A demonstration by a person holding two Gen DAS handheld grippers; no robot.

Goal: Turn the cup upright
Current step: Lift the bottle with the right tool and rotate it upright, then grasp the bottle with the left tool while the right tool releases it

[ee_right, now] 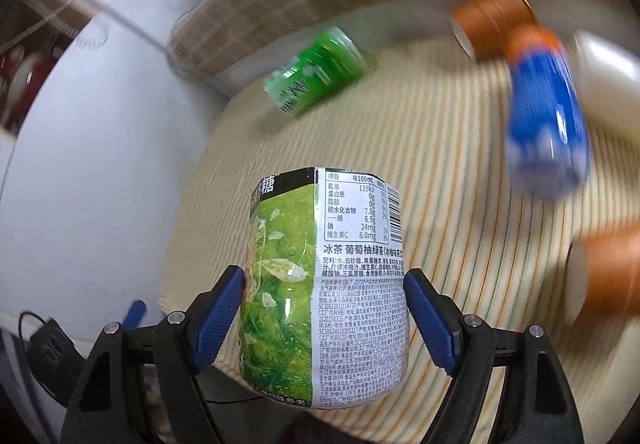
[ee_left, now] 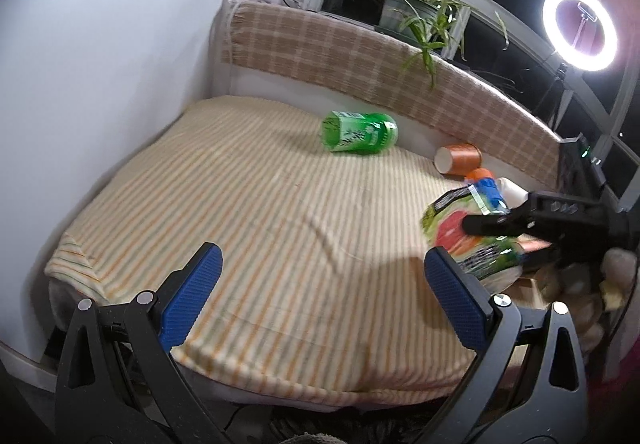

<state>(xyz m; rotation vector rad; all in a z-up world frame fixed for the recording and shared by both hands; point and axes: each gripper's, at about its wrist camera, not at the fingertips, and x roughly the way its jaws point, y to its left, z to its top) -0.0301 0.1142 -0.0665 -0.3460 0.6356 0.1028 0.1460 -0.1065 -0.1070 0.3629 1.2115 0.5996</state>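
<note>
My right gripper is shut on a cup cut from a green-tea bottle, its white nutrition label facing me, held above the striped cloth. In the left wrist view this cup hangs in the right gripper at the table's right side. My left gripper is open and empty above the near edge of the cloth. A green cup lies on its side at the far middle; it also shows in the right wrist view.
An orange cup lies on its side at the far right, also seen in the right wrist view. A blue-and-orange cup, a white cup and another orange cup lie nearby. A plaid backrest, plant and ring light stand behind.
</note>
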